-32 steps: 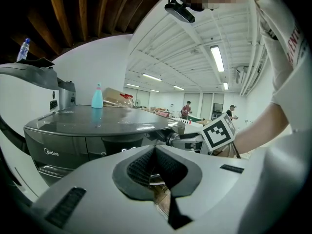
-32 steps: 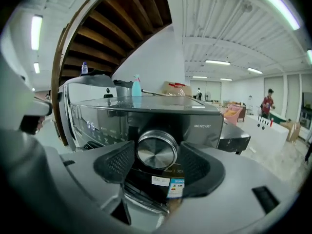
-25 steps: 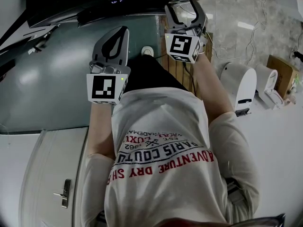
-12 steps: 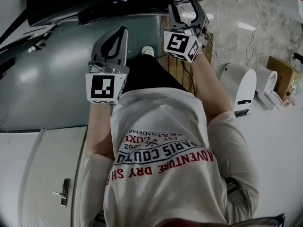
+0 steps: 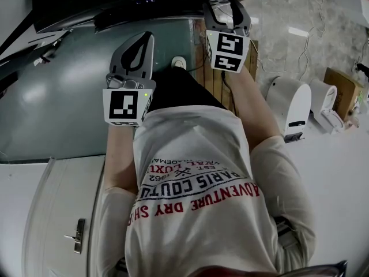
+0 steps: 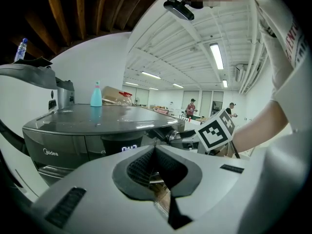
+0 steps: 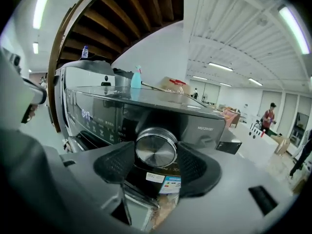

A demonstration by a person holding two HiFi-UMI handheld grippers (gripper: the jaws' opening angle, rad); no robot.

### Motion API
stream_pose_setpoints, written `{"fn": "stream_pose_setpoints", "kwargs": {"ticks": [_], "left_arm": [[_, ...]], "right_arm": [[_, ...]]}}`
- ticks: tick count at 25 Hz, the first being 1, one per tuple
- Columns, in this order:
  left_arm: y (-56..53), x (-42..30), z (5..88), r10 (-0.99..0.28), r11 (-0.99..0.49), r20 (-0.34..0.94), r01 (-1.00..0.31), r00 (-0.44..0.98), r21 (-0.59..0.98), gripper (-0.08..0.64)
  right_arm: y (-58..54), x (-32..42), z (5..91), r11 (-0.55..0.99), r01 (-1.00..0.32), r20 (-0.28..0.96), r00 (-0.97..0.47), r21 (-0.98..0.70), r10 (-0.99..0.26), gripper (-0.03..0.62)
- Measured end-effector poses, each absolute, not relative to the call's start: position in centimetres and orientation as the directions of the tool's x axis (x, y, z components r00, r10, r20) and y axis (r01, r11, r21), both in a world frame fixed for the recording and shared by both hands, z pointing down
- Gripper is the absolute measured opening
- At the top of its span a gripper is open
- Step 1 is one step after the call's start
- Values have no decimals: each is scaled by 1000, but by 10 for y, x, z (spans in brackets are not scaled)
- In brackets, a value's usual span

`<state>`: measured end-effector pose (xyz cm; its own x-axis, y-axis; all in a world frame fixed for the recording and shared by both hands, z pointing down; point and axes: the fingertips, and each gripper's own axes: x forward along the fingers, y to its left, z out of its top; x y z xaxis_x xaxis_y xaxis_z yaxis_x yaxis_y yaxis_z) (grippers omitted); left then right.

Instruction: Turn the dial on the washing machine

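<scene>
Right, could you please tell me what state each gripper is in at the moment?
Left gripper: closed, nothing between its jaws.
Right gripper: closed on the dial of the washing machine.

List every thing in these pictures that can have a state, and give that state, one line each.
right tool: shut on the dial, a pad against each side
dial: gripped by the right tool
left tool: shut, holding nothing
display: lit, showing digits
blue bottle: upright on top of the washing machine
</scene>
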<state>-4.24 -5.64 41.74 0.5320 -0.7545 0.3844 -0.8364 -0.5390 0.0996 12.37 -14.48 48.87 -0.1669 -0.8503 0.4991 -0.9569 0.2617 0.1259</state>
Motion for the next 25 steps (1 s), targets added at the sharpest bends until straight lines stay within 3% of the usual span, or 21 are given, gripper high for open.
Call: {"fn": "stream_pose_setpoints", "kwargs": {"ticks": [6,18,25], "left_arm": [[-58,-44,418,-756,-535,382,-838,531,105,15],[-65,-42,414,-764,-537,373,-839,527,86,15],[-65,-43,425,-765,-520,391,-849,512,95,17]], "right_arm": [[-145,125,489,267,-957,492,-181,111,-852,287],[-138,113,488,353,-778,396,-147,519,-906,298],[-139,116,492,339,-714,389,-100,613,-916,285]]}}
